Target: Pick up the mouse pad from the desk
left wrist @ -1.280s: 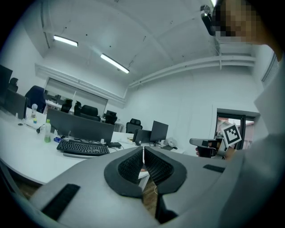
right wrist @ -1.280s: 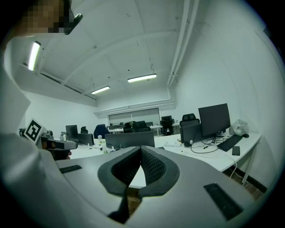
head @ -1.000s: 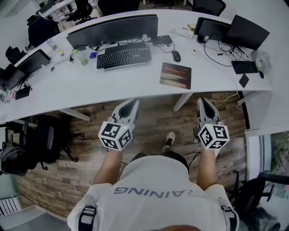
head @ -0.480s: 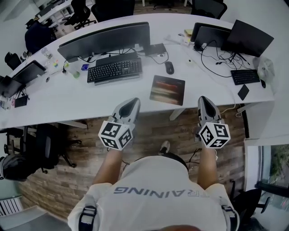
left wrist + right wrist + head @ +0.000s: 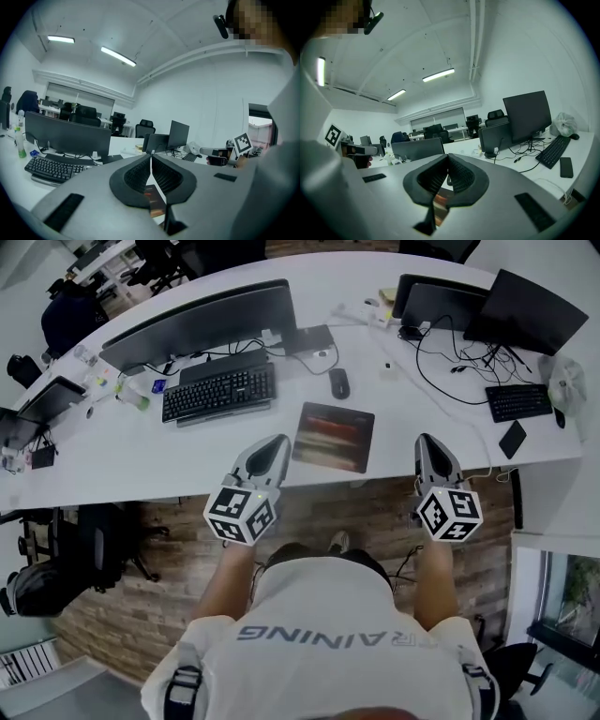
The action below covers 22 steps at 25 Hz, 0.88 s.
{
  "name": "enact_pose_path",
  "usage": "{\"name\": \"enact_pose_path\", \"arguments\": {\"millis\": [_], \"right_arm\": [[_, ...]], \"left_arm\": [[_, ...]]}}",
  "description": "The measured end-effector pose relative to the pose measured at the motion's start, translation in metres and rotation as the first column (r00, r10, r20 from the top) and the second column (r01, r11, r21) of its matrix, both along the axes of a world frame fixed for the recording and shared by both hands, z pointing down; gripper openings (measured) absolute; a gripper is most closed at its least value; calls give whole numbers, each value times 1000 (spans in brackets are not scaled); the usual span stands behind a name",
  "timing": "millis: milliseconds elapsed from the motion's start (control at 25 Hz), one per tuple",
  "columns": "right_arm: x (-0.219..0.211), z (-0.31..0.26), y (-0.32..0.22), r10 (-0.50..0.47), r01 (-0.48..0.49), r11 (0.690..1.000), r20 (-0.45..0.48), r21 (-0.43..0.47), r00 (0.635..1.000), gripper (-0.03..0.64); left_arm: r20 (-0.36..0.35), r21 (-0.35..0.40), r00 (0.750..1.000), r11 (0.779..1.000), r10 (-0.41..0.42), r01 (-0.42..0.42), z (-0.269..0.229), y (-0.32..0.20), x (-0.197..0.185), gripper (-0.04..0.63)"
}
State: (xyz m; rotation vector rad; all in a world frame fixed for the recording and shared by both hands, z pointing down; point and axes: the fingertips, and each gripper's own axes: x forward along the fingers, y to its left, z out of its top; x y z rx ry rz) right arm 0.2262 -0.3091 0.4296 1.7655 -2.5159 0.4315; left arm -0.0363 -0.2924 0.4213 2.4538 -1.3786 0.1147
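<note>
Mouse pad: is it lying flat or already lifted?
Lying flat. The head view shows the mouse pad spread on the desk near its front edge, between the left gripper and right gripper, both shut and empty.

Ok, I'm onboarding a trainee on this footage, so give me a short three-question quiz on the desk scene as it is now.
1. True or false: the right tongs hold the mouse pad.
2. Which is nearer the mouse pad? A: left tongs. B: right tongs.
3. Fill in: the small black thing on the desk just beyond the mouse pad is a computer ___.
Key: 1 false; 2 A; 3 mouse.
</note>
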Motion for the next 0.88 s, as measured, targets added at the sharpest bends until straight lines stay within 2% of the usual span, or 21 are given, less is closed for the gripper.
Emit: {"name": "enact_pose_path", "arguments": {"millis": [240,560,760,880], "right_arm": [[2,25,-28,-14,13,998,-17,-54,1000,23],[-15,38,-55,34,-39,995,-50,-95,998,23],[-31,75,-71,49,-71,979,-118,-189,992,27],[-46,108,-79,26,-69,963,-166,-262,986,96]], "left_arm": [[5,-40,1000,999,-2,3,17,-29,4,37],[-11,-70,998,996,59,-60,29,-65,-12,37],[-13,-77,996,993,88,-89,33,-85,-30,37],[-18,-111,996,990,88,-89,48,-88,-45,37]]}}
